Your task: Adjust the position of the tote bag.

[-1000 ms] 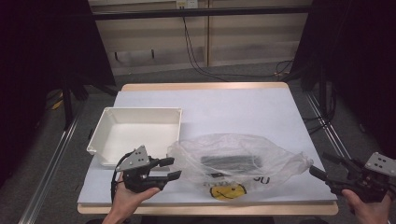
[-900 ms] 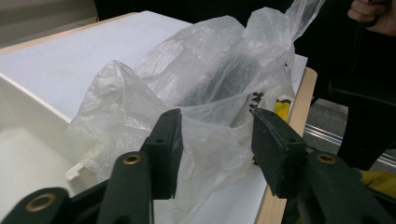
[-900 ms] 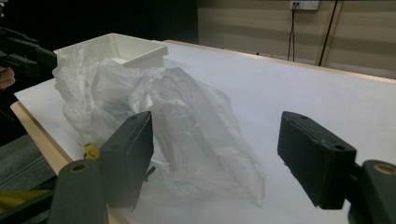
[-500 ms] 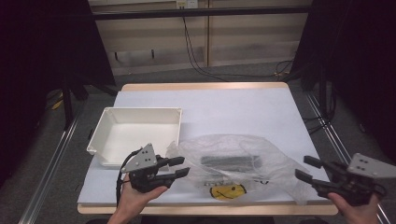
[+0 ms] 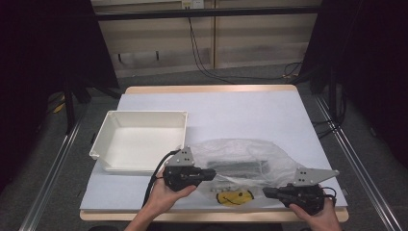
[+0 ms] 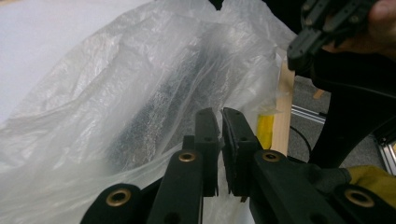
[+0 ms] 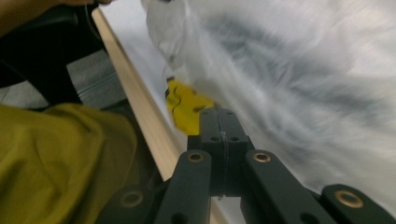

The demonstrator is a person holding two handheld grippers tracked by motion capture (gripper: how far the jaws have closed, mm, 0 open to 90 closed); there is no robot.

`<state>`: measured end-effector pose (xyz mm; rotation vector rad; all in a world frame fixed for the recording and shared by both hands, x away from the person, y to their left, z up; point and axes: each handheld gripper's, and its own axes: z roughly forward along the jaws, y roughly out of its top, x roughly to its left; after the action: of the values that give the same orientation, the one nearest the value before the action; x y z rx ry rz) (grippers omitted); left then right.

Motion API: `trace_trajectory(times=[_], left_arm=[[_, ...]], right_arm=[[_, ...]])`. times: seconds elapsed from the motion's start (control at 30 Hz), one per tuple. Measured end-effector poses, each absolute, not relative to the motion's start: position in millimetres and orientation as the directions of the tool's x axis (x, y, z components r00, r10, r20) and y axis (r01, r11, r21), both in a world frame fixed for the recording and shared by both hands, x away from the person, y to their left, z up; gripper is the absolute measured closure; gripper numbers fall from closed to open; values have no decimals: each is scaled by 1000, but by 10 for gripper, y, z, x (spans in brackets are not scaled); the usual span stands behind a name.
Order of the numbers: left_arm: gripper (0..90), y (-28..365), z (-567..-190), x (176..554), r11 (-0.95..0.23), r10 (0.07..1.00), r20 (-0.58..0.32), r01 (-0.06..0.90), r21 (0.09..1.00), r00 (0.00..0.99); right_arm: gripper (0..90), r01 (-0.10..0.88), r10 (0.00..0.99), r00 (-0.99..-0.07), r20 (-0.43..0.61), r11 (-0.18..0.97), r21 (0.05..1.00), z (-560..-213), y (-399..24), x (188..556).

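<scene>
- High view: my left gripper and right gripper meet the clear plastic bag at the table's near edge, beside the white tray.
- Left gripper view: my jaws, just closing, pinch bag film.
- Right gripper view: my jaws have just clenched at the bag's edge; whether they hold film, I cannot tell.

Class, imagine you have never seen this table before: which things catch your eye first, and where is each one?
First comes the crumpled clear plastic bag at the table's near edge, with a yellow smiley print and something dark inside. A left hand-held gripper and a right hand-held gripper have just been closing on its two sides, film pinched between their jaws. Left of the bag sits an empty white tray.
</scene>
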<state>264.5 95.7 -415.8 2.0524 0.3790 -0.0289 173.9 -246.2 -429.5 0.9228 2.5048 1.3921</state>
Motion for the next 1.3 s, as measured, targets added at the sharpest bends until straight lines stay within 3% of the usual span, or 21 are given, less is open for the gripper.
trace_trajectory(times=[0.2, 0.63, 0.87, 1.3], left_arm=[[842, 895, -4178, 2650, -454, 245, -181, 278, 847, 952], [834, 801, -4260, 2612, -507, 220, -153, 247, 826, 963], [837, 745, -4333, 2619, -589, 221, -148, 253, 767, 964], [862, 684, -4163, 2773, -607, 225, -141, 252, 753, 964]], right_arm=[[900, 495, 618, -772, 153, 432, 754, -4466, -2397, 1817], [900, 426, 681, -722, 122, 299, 854, -4150, -2599, 2013], [900, 426, 696, -709, 112, 296, 855, -4089, -2595, 2199], [900, 440, 683, -718, 135, 295, 848, -4058, -2539, 2457]])
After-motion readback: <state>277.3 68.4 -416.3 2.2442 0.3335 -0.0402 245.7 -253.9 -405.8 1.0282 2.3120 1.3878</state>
